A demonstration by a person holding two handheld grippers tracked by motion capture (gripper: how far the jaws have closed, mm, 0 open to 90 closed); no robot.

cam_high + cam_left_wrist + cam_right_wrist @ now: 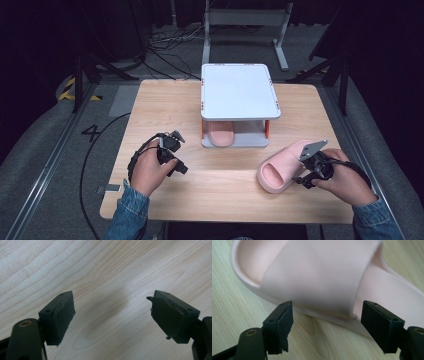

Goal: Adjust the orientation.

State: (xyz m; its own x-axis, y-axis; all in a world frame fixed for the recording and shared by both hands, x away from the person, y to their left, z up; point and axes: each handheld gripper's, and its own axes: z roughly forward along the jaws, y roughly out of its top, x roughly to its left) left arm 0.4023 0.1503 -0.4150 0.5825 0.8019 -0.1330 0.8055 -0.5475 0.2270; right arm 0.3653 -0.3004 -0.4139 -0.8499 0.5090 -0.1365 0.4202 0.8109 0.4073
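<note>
A pink slipper lies on the wooden table at the right front, its opening turned toward the person. My right gripper sits against its right side. In the right gripper view the jaws stand wide apart, right gripper open, with the slipper's strap and edge just beyond the tips and no pad pressing on it. A second pink slipper rests on the lower level of the white two-level rack. My left gripper hovers open over bare wood, left gripper with nothing between its jaws.
The rack stands at the table's far middle, with an orange-trimmed flat top. Cables trail from both grippers, the left one looping off the table's left edge. Dark stands and floor cables lie beyond the table. Open wood lies between the two hands.
</note>
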